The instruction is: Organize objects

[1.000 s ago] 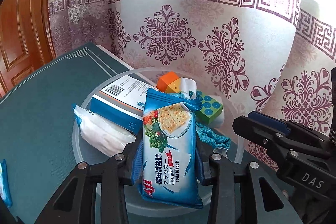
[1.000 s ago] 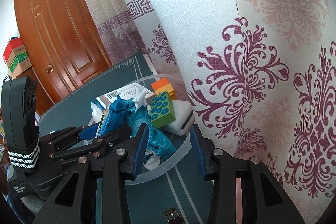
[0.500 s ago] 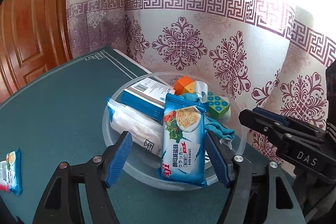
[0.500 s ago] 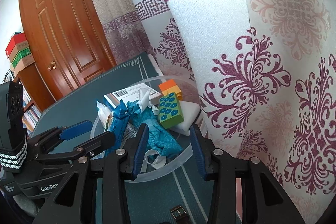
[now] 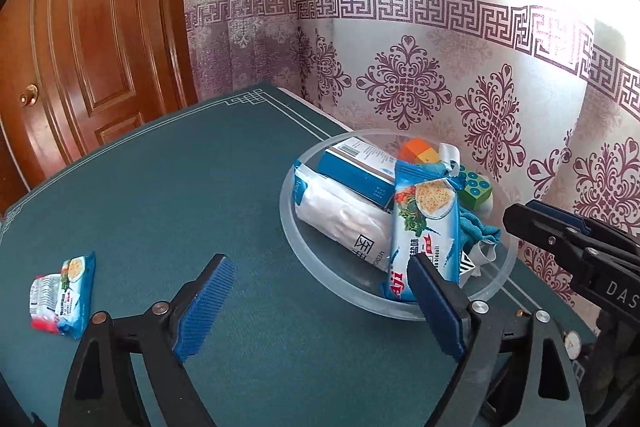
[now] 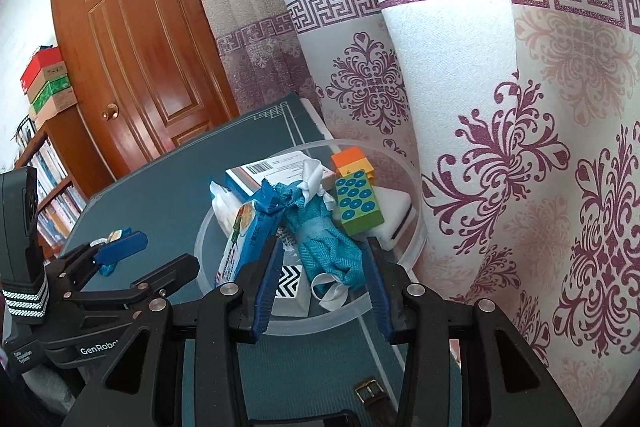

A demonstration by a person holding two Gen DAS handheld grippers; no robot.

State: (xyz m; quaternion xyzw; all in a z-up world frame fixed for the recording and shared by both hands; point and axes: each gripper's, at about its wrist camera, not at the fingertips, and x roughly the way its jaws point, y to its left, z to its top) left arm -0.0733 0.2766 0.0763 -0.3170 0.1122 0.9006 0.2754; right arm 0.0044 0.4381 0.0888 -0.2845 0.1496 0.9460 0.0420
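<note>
A clear round bowl (image 5: 288,227) near the curtain holds a blue soda-biscuit packet (image 5: 428,219), a blue-and-white box (image 5: 356,167), a white gauze pack (image 5: 340,215), an orange block (image 5: 420,153), a green studded block (image 6: 356,203) and a teal cloth pouch (image 6: 324,239). My left gripper (image 5: 318,263) hovers in front of the bowl; its jaws are opening and nothing sits between them. A second biscuit packet (image 5: 64,295) lies alone on the teal table at the left. My right gripper (image 6: 324,243) stays at the bowl's near rim, narrowly open and clear of the pouch.
A patterned curtain (image 6: 500,167) hangs right behind the bowl. A wooden door (image 5: 92,39) and a bookshelf (image 6: 44,167) stand past the table's far edge. A wristwatch (image 5: 572,343) lies near the front right. Bare teal table (image 5: 180,187) stretches left of the bowl.
The left gripper let go of the biscuit packet, spread its jaws wide and drew back from the bowl. The packet now rests in the bowl. The right gripper backed off slightly.
</note>
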